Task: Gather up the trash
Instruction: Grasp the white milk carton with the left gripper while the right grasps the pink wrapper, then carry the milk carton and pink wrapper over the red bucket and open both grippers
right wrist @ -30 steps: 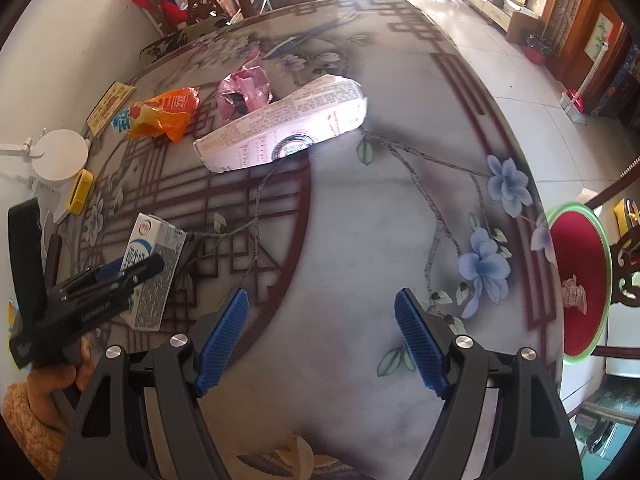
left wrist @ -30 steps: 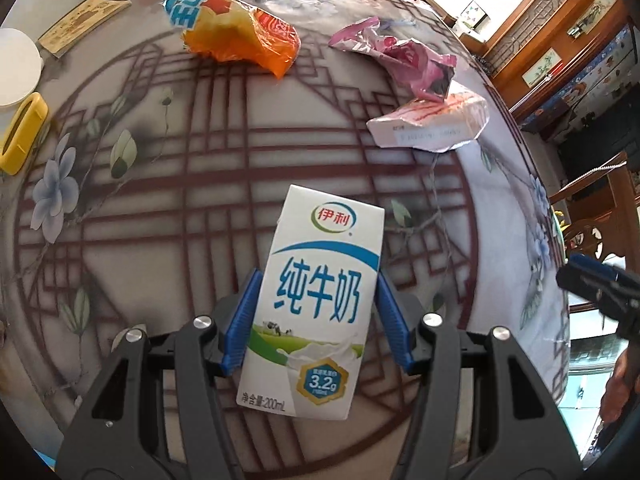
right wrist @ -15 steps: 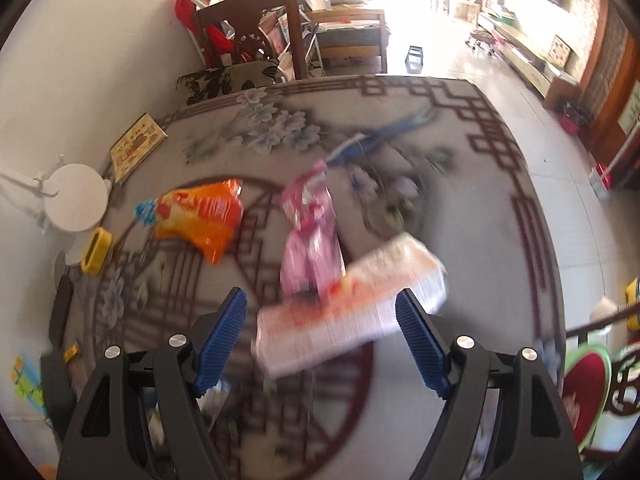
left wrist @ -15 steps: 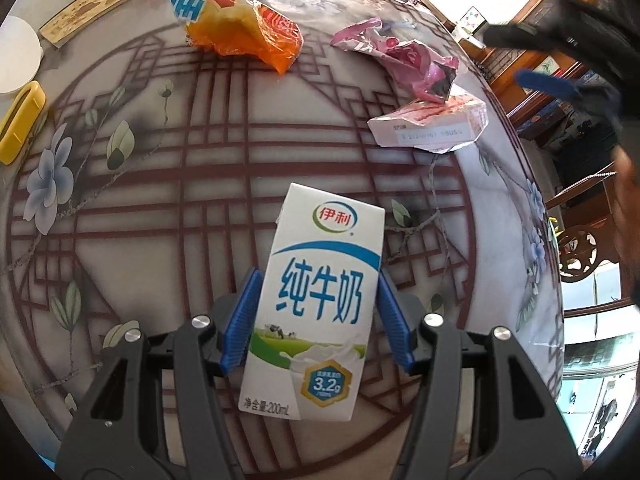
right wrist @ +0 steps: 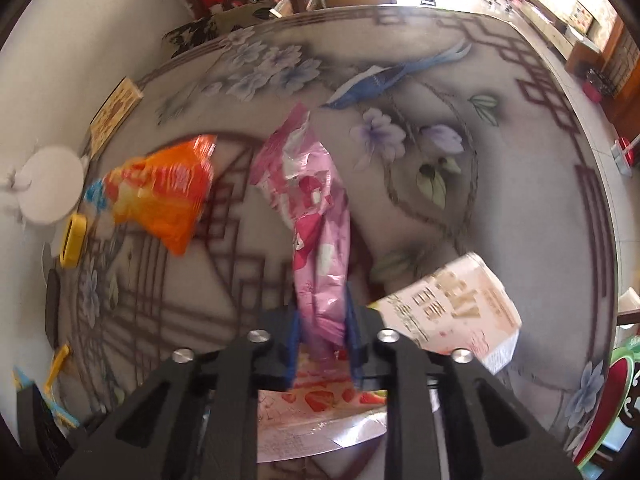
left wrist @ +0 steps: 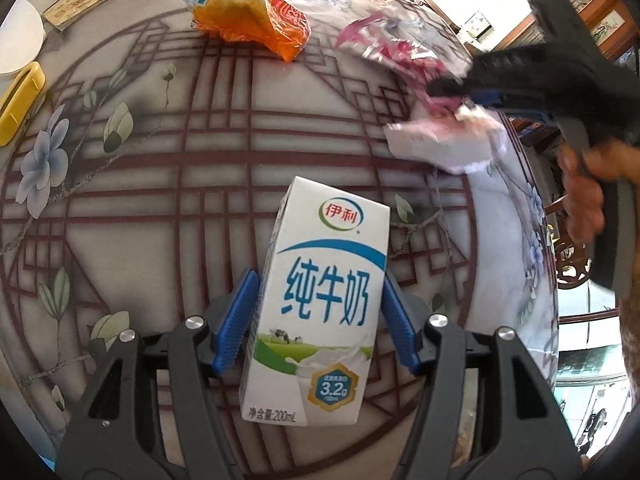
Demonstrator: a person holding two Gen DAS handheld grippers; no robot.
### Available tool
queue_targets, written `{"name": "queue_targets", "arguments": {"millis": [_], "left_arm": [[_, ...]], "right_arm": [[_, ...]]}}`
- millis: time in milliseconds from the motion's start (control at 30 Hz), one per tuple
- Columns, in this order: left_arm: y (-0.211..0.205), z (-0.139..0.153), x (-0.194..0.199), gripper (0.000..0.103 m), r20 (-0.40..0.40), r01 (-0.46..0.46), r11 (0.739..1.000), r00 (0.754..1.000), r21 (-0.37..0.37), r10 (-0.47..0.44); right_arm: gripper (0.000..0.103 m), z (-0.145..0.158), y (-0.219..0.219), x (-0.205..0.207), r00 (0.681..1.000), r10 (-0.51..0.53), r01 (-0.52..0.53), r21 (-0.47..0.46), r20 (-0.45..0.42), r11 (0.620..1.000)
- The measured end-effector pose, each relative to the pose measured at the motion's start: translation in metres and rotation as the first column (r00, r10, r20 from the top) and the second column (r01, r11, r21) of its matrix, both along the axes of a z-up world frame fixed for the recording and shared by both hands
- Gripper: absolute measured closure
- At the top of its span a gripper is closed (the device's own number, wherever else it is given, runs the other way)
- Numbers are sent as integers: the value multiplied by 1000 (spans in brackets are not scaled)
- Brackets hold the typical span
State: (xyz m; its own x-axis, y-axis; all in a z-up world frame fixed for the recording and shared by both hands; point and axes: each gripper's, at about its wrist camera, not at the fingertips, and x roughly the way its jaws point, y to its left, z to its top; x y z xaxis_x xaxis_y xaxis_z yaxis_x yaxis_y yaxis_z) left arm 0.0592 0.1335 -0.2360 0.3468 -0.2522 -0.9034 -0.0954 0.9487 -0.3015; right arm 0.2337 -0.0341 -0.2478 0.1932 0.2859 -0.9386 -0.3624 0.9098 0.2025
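Collecting trash from a patterned surface [left wrist: 168, 208], partway through. The left gripper [left wrist: 318, 326] straddles the milk carton [left wrist: 320, 300], which lies between its blue pads; the jaws are opening, with a thin gap visible at each side of the carton, so the carton appears to rest loosely rather than be clamped. The right gripper [right wrist: 322, 334] has its jaws drawn together on the lower end of the pink wrapper [right wrist: 316, 216], which stands up from the pads and trails away over the surface. In the left wrist view the same gripper, held in a person's hand [left wrist: 588, 188], is seen at the far right edge, over the pink wrapper and the white paper pack [left wrist: 444, 144].

Judged progress: two pieces are in hand or nearly so, the wrapper gripped and the carton framed. Left lying are the orange snack bag [left wrist: 248, 16], well apart at the far side, and the white paper pack, just beside the right gripper. No bin or bag for the trash shows in either view, so no piece can be counted as deposited. A yellow holder [left wrist: 20, 100] and a white disc [right wrist: 50, 188] at the wall side look like furnishings, not trash.
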Motion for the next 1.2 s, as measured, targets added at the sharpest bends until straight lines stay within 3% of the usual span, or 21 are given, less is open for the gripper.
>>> {"name": "queue_targets", "arguments": {"millis": [67, 100, 167, 200, 367, 433, 667, 733, 1000, 1067, 1133, 1200], "left_arm": [[1, 1, 0, 43, -1, -6, 1000, 1000, -3, 6], [2, 1, 0, 42, -2, -10, 1000, 1000, -8, 10], [4, 1, 1, 37, -18, -29, 999, 999, -30, 29], [6, 2, 1, 31, -20, -36, 999, 999, -36, 35], [15, 13, -9, 30, 12, -56, 998, 998, -25, 56], [14, 12, -10, 30, 10, -50, 999, 999, -14, 50], [6, 18, -4, 31, 36, -28, 999, 999, -15, 28], [4, 11, -1, 46, 16, -23, 1000, 1000, -15, 23], [3, 10, 2, 47, 26, -19, 999, 999, -34, 20], [2, 9, 1, 47, 26, -20, 999, 999, -35, 21], [3, 10, 1, 47, 27, -19, 999, 999, -33, 20], [3, 10, 1, 47, 27, -19, 999, 999, -31, 20]], "right_arm": [[90, 2, 0, -15, 999, 34, -34, -17, 3, 999], [84, 2, -1, -22, 999, 44, -44, -26, 3, 999], [60, 5, -6, -34, 999, 40, -40, -32, 6, 999], [43, 9, -10, -39, 1000, 29, -29, -26, 12, 999], [37, 27, -14, -47, 997, 29, -25, -57, 74, 998], [37, 30, -11, -44, 994, 44, -34, -100, 98, 994], [37, 40, 2, -22, 988, 66, -49, -120, 138, 992], [37, 34, 10, -16, 987, 101, -81, -155, 127, 985], [38, 7, 17, -4, 989, 127, -112, -190, 73, 976], [47, -2, 19, -2, 988, 147, -135, -203, 45, 970], [72, -8, 19, -3, 989, 148, -141, -201, 22, 969], [80, -4, 16, -5, 990, 136, -128, -173, 31, 977]]}}
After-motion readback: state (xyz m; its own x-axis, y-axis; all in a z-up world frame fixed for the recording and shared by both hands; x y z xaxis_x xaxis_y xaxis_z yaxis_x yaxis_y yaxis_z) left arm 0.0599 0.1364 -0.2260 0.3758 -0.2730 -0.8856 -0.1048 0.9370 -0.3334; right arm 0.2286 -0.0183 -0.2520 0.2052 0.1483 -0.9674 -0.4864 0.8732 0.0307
